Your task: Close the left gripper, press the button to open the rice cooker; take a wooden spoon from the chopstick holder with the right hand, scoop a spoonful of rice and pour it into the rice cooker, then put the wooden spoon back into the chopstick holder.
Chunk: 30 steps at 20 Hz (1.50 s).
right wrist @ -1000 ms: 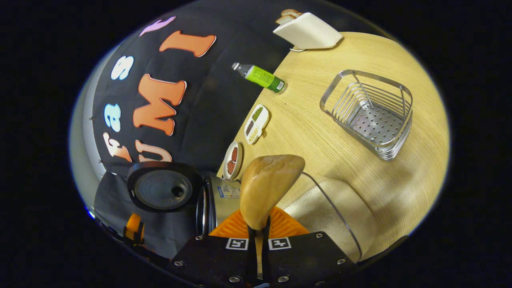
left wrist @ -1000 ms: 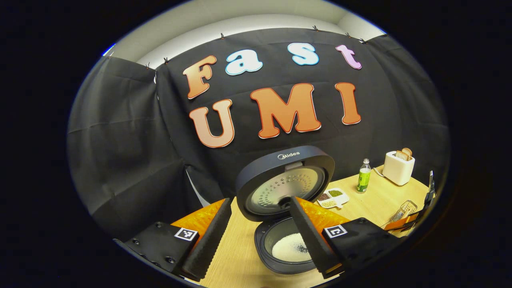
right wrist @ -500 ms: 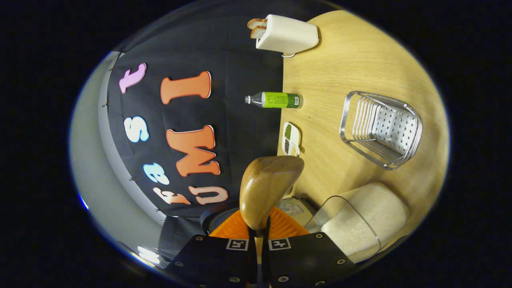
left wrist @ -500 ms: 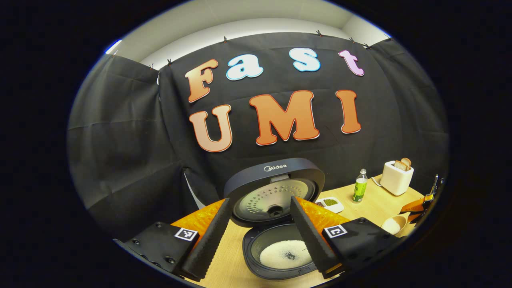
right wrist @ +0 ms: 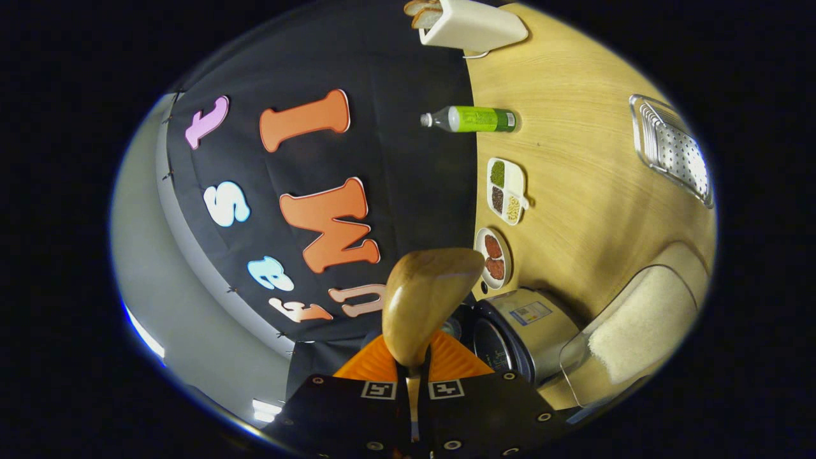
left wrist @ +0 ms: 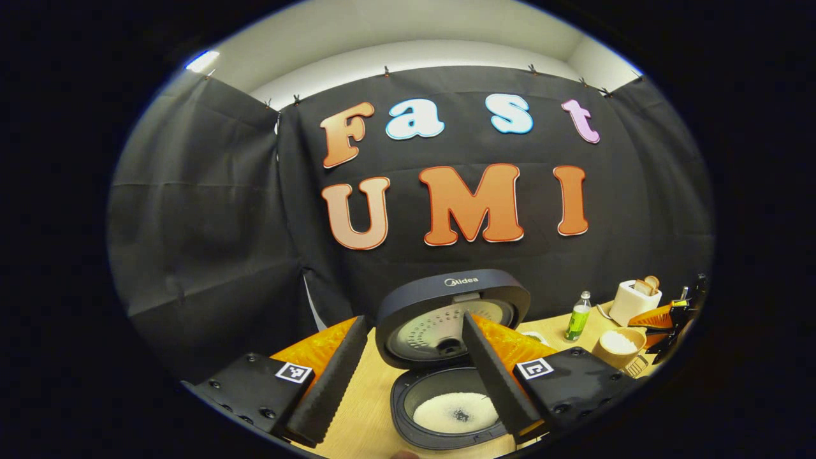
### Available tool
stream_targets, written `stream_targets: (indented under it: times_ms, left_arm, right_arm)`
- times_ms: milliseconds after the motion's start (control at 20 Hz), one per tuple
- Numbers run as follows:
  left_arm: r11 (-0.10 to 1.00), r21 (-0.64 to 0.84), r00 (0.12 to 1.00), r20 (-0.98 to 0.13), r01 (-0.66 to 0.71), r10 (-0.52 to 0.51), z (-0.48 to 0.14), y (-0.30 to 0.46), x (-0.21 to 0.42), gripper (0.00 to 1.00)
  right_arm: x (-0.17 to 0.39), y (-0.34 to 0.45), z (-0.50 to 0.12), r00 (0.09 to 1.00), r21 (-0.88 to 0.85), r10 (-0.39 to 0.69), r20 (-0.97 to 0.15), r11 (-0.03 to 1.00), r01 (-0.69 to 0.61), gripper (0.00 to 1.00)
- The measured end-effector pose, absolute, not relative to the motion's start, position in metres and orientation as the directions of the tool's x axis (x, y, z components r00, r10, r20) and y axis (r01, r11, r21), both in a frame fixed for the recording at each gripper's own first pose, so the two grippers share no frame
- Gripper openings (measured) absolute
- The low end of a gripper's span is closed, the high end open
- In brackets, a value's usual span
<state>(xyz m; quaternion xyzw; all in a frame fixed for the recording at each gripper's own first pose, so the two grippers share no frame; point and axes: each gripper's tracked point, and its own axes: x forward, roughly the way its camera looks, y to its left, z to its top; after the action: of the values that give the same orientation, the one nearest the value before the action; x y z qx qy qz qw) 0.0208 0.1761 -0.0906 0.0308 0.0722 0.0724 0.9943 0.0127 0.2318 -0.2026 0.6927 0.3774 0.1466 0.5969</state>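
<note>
The right tongs [right wrist: 413,366] are clamping the handle of the wooden spoon [right wrist: 426,299], and since a second ago that view has been rolling onto its side while the clear container of rice [right wrist: 637,325] has been sliding away toward the edge. In the left gripper view, the spoon's bowl [left wrist: 617,346], heaped with white rice, is now hanging at the far right, nearer than half a second ago. I judge the loaded spoon is travelling toward the rice cooker [left wrist: 446,357] for the pour.

The cooker is standing open on the surface [left wrist: 373,408], lid up, with a bed of white rice in the inner pot. The left tongs [left wrist: 408,376] are standing wide apart, holding nothing, hovering just before the cooker. The wire chopstick holder [right wrist: 676,150] is standing well apart, with no spoon in it.
</note>
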Motion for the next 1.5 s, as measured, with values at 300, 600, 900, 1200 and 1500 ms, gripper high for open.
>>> stream_targets:
  times_ms: [300, 600, 900, 1200, 1500]
  left_arm:
    - [0.967, 0.078, 0.957, -0.145, -0.243, 0.253, -0.098, 0.217, -0.002, 1.00]
    - [0.941, 0.074, 0.925, -0.177, -0.329, 0.337, -0.112, 0.249, -0.023, 1.00]
    - [0.931, 0.087, 0.911, -0.191, -0.355, 0.365, -0.119, 0.257, -0.028, 0.94]
    - [0.927, 0.098, 0.906, -0.196, -0.362, 0.374, -0.128, 0.254, -0.029, 0.94]
    - [0.921, 0.100, 0.899, -0.203, -0.376, 0.388, -0.130, 0.256, -0.032, 0.94]
  right_arm:
    - [0.027, 0.281, -0.212, 0.594, 0.923, 0.737, -0.324, 0.107, 0.371, 0.04]
    - [0.037, 0.319, -0.219, 0.558, 0.909, 0.720, -0.412, 0.281, 0.309, 0.04]
    - [0.055, 0.340, -0.209, 0.600, 0.845, 0.645, -0.473, 0.526, 0.100, 0.04]
    - [0.068, 0.357, -0.196, 0.661, 0.737, 0.584, -0.471, 0.672, -0.069, 0.04]
    - [0.068, 0.367, -0.181, 0.705, 0.616, 0.546, -0.452, 0.763, -0.196, 0.04]
